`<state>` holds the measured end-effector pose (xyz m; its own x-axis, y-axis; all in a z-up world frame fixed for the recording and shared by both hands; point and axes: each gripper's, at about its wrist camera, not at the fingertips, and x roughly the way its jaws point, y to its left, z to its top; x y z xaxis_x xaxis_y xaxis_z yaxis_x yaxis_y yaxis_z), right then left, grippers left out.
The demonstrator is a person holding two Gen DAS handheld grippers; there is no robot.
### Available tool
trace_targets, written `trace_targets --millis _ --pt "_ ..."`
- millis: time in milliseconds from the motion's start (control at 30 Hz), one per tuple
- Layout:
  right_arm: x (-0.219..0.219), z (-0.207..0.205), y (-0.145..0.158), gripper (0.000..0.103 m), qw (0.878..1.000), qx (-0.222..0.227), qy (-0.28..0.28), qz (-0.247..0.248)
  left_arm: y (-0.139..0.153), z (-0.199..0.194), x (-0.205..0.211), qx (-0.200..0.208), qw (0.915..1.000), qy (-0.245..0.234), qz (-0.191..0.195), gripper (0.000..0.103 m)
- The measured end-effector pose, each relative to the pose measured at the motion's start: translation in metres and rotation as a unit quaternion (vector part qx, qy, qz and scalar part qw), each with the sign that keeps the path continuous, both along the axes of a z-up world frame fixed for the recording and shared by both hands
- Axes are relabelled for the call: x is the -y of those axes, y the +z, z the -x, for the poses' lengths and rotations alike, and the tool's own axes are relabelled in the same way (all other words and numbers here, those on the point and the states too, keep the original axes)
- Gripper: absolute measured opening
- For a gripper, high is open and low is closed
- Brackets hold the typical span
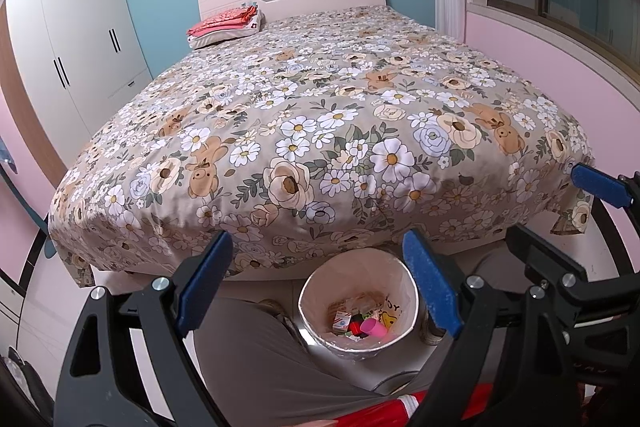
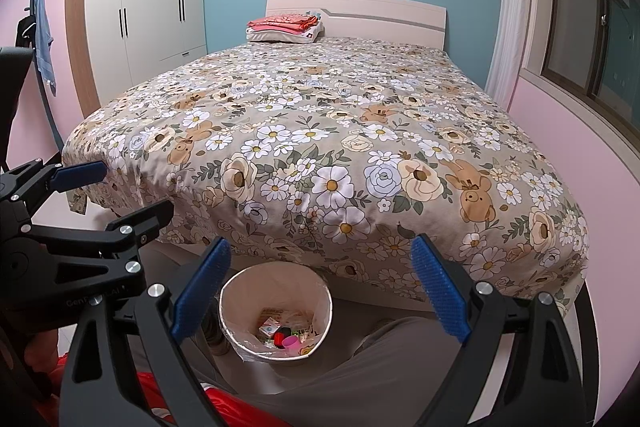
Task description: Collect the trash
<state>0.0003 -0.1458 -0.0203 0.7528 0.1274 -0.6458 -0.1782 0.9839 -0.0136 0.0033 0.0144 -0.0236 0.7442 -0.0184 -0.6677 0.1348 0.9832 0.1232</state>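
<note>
1. On our left, the white wardrobe (image 2: 132,11) stands by the pink wall.
2. Our left gripper (image 1: 320,279) hangs spread, nothing between its blue pads (image 1: 204,283).
3. The trash bin (image 1: 408,323) sits on the floor between our knees, just below the floral bed (image 1: 320,131), holding a pink cup (image 1: 374,327) and small cartons.
4. Our right gripper (image 2: 320,291) is spread too, empty.
</note>
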Motion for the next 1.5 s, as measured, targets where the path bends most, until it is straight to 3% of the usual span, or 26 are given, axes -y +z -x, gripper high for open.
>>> trace_targets --millis 1500 --pt "-0.005 0.003 -0.005 0.093 1.0 -0.004 -0.004 -0.004 -0.003 -0.002 -0.011 0.0 0.9998 -0.01 -0.015 0.085"
